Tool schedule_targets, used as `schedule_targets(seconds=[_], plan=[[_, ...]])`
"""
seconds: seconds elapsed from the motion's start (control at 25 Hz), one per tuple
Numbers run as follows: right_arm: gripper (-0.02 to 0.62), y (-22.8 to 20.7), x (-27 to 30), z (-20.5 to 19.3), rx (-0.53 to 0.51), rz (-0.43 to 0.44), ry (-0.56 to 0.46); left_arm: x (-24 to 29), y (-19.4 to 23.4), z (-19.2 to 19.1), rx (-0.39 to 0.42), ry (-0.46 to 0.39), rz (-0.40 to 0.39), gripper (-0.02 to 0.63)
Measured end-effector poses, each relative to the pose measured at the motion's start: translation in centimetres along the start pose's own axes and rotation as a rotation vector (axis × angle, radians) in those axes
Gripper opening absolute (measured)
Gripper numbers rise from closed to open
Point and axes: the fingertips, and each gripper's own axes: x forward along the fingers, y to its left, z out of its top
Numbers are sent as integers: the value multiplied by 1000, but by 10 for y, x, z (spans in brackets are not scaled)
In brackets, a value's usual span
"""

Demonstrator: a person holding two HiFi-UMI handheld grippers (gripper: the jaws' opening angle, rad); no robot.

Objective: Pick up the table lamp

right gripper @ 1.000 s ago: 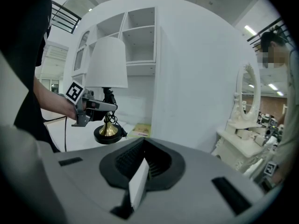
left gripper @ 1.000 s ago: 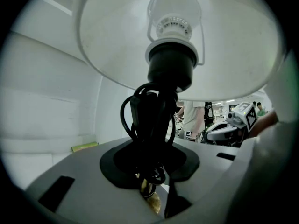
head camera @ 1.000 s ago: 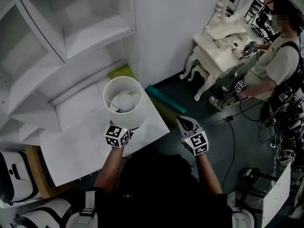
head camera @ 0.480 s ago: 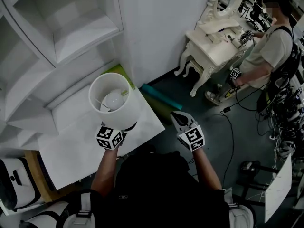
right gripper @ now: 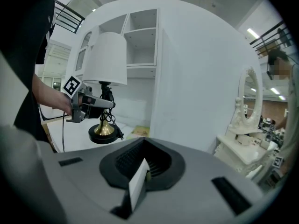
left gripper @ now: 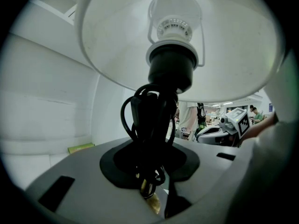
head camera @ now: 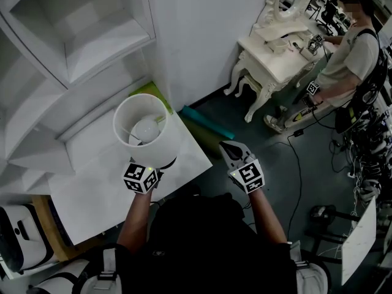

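Note:
The table lamp [head camera: 147, 130] has a white drum shade, a black socket [left gripper: 170, 66], a brass stem and a round black-and-brass base [right gripper: 103, 133]. Its black cord is wound around the stem. My left gripper [right gripper: 105, 104] is shut on that stem just under the shade, holding the lamp upright over the white table [head camera: 104, 188]. Whether the base touches the table I cannot tell. In the head view the shade hides the left jaws; only the marker cube [head camera: 142, 177] shows. My right gripper [head camera: 231, 150] hangs off the table's right edge, jaws together and holding nothing.
A white shelf unit [head camera: 73, 35] rises behind the table. A green book [head camera: 152, 92] and a teal roll [head camera: 205, 122] lie by the wall. At the far right, a person [head camera: 352, 54] works at a cream dressing table [head camera: 275, 54]. Cables cross the dark floor.
The head view has swung slightly. The lamp and both grippers keep their places over the table.

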Motion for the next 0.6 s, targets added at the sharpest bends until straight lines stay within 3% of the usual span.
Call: schedule_targets(seconds=[0.6], plan=[[6,1,4,7,-50,4,16,10,2,-2,1,7,-23,106]])
